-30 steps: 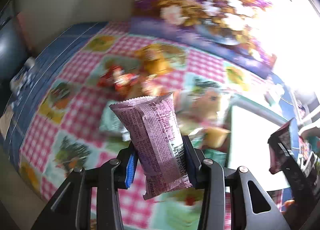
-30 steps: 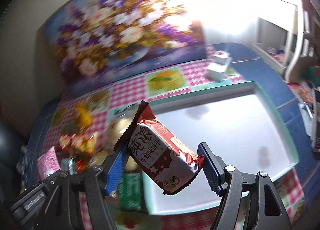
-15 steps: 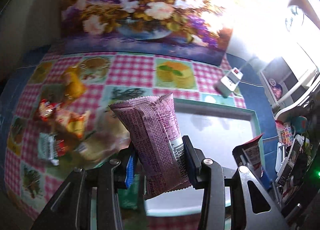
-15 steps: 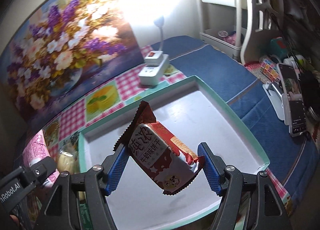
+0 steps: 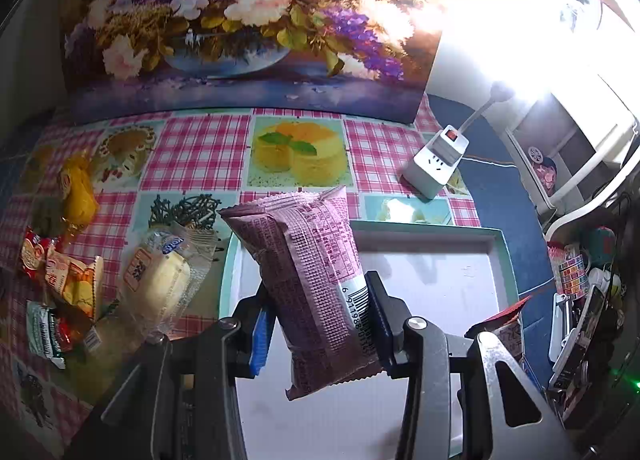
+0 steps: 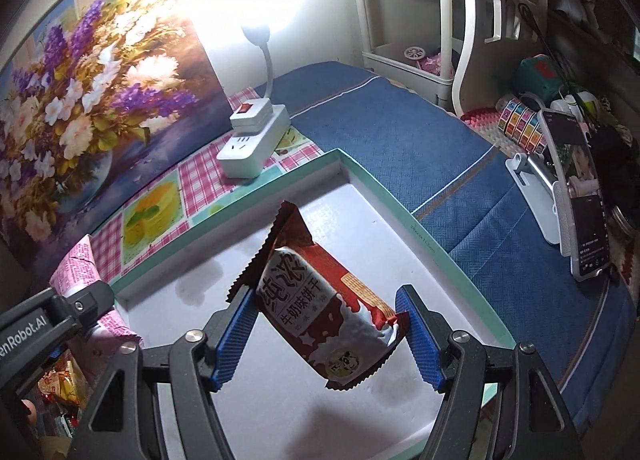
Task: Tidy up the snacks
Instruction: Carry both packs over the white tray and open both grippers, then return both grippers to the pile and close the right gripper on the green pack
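- My left tongs pinch a pink snack packet upright, blue pads pressing both its sides, hanging over the near left part of the tray.
- My right tongs clamp a red-and-white milk biscuit packet by its ends, tilted, above the tray's white floor.
- The tray's teal rim runs round a bare white inside: plenty of open room beneath both packets.
- Left of the tray's edge, on the checked cloth of the bench, loose snacks crowd together: a clear-wrapped bun just beside the rim, a yellow packet further off.
- Beyond the far rim stands a white power strip, close to the tray's corner.
- A flower painting walls off the back.
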`<action>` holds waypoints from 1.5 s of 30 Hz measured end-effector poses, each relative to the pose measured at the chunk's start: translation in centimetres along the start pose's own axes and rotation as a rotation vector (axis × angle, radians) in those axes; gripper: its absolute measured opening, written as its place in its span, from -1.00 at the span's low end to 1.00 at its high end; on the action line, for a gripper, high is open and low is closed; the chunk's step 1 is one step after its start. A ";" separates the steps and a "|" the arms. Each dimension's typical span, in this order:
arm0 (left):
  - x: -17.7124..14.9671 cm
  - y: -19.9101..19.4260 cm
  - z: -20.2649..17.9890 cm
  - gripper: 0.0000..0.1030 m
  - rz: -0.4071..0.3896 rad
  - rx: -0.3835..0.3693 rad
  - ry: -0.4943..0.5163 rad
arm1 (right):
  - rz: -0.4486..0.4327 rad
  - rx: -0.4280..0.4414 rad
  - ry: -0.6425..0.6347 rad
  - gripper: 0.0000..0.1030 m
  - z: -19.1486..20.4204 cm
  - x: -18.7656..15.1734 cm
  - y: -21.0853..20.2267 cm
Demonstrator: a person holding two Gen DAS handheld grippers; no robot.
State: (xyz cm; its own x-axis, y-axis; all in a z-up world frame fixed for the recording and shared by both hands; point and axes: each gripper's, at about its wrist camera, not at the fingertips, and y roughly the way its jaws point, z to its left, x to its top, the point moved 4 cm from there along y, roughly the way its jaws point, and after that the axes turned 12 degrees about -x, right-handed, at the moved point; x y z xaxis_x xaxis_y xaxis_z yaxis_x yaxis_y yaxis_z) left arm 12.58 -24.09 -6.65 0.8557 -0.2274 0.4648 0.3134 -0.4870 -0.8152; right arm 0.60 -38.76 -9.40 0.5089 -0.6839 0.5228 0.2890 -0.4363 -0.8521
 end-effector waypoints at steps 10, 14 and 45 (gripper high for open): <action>-0.3 -0.3 1.3 0.15 0.016 0.000 -0.054 | 0.017 -0.002 -0.020 0.43 0.2 -0.5 0.3; -0.4 -0.6 1.8 0.31 0.025 0.014 -0.063 | 0.024 0.003 -0.043 0.45 0.6 -0.7 0.5; -4.4 -8.0 14.3 0.95 -0.100 0.305 -0.280 | -0.059 0.162 -0.242 1.00 5.7 -3.8 -5.9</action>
State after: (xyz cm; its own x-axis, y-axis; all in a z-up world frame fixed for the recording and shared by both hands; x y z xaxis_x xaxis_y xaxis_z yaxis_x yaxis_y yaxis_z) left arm 12.21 -7.12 -7.10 0.8806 0.0667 0.4692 0.4719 -0.2131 -0.8555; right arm 1.55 -30.23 -6.50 0.6606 -0.4923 0.5668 0.4395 -0.3585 -0.8236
